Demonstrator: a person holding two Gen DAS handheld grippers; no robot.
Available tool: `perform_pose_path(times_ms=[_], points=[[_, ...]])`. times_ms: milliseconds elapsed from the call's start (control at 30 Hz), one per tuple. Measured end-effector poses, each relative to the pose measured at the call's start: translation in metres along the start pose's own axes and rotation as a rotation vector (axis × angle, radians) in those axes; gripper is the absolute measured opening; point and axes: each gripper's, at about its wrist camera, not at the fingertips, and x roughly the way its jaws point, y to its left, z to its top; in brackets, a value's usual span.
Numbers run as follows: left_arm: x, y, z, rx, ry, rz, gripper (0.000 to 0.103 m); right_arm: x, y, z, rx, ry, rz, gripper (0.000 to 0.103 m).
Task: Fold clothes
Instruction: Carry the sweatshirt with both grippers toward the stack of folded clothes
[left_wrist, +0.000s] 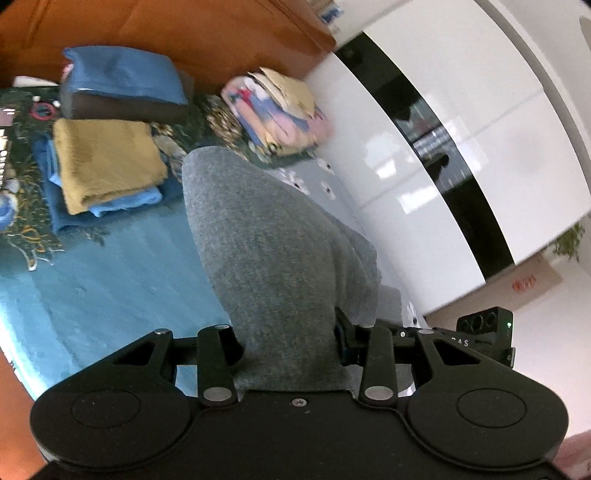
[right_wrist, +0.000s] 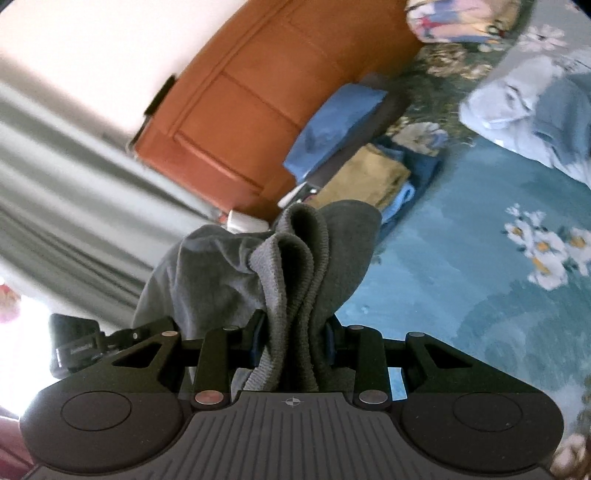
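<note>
A grey knitted garment (left_wrist: 266, 236) rises out of my left gripper (left_wrist: 290, 343), which is shut on it; the cloth fills the gap and hides the fingertips. In the right wrist view the same grey garment (right_wrist: 295, 266) is bunched in ribbed folds between the pads of my right gripper (right_wrist: 293, 343), shut on it as well. Both ends are lifted above a teal bedspread (left_wrist: 110, 280). The other gripper's black body (left_wrist: 484, 332) shows at the right edge of the left view, and at the left edge (right_wrist: 74, 347) of the right view.
A folded stack with a mustard cloth on top (left_wrist: 107, 162) and blue ones under it lies on the bed. Behind it sit a blue cushion (left_wrist: 125, 77), a patterned folded quilt (left_wrist: 277, 110) and an orange wooden headboard (right_wrist: 258, 103). A crumpled pale blue garment (right_wrist: 535, 110) lies at right. White wardrobe (left_wrist: 443, 147) beside the bed.
</note>
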Motion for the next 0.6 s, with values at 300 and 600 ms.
perform_pose_path(times_ms=[300,600], points=[[0.007,0.048,0.043,-0.03,-0.007,0.017,0.037,0.058,0.008,0.036,-0.007,0.029,-0.029,0.028],[0.047,0.126,0.122,-0.054,0.044,0.008,0.037,0.139,-0.003,0.09,0.05,0.061,-0.077,0.028]])
